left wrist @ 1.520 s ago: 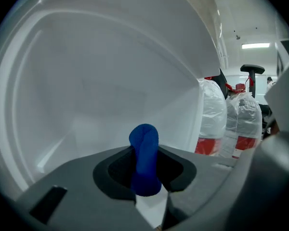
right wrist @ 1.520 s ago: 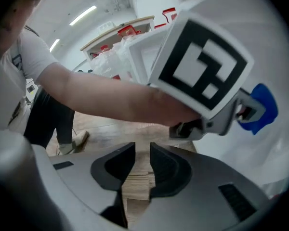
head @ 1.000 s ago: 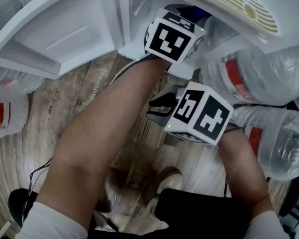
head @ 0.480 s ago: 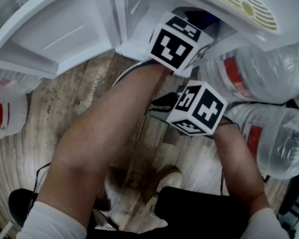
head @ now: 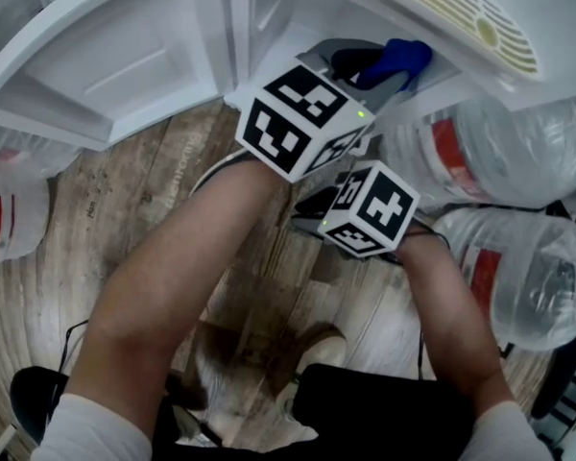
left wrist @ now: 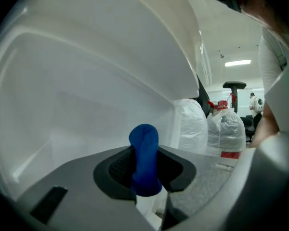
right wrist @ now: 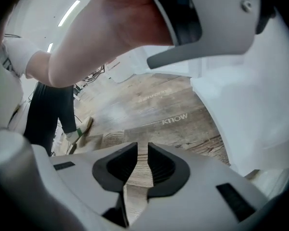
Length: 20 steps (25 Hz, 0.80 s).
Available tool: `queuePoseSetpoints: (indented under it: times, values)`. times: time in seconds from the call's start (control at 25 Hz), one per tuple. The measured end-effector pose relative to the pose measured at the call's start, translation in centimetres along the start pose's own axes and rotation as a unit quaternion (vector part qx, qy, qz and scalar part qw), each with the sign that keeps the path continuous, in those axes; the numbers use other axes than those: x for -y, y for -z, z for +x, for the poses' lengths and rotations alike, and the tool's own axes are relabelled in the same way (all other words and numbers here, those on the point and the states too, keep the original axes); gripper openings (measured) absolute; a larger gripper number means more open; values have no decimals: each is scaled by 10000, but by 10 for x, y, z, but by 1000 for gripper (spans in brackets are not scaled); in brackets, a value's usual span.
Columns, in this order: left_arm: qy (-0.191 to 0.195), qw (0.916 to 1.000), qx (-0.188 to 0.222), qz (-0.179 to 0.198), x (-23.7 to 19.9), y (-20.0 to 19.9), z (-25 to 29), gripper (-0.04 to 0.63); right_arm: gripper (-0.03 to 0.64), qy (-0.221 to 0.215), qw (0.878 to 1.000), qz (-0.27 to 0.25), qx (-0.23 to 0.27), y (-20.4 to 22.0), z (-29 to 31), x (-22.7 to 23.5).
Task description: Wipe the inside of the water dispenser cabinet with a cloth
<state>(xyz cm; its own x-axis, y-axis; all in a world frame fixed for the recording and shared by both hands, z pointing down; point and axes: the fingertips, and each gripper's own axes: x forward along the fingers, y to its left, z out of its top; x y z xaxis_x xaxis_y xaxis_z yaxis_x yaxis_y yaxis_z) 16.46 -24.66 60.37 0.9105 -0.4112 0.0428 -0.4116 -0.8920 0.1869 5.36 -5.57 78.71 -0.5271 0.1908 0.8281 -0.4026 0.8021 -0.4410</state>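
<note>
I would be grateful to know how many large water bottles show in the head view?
3. The left bottle is at the picture's left edge; the upper right bottle and the lower right bottle are at its right edge. Others may be hidden out of frame.

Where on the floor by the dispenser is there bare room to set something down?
Bare wooden floor lies between the open cabinet door, the water bottle at the picture's left and the person's left forearm. The right side is crowded: large water bottles sit beside the water dispenser.
</note>
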Motion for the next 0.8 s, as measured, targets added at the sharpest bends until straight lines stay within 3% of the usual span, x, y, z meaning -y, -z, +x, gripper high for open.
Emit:
queuePoseSetpoints:
  times: [0.16,0.4,0.68,0.8]
  values:
    - [-543,9982,-26,-265,-42,3,-2,100,67,-31,9999,34,93,3,1,0]
    - [-892,9955,-304,-130,-72,9,34,100,67,-35,9999,-16,168,3,0,2]
    - [-727,9949,-693,71,-66,36,62,100,66,-9,10000,6,97,16,4,4]
    - [-535,9966,-634,15,-52,38,62,100,66,55,9999,2,131,16,3,6]
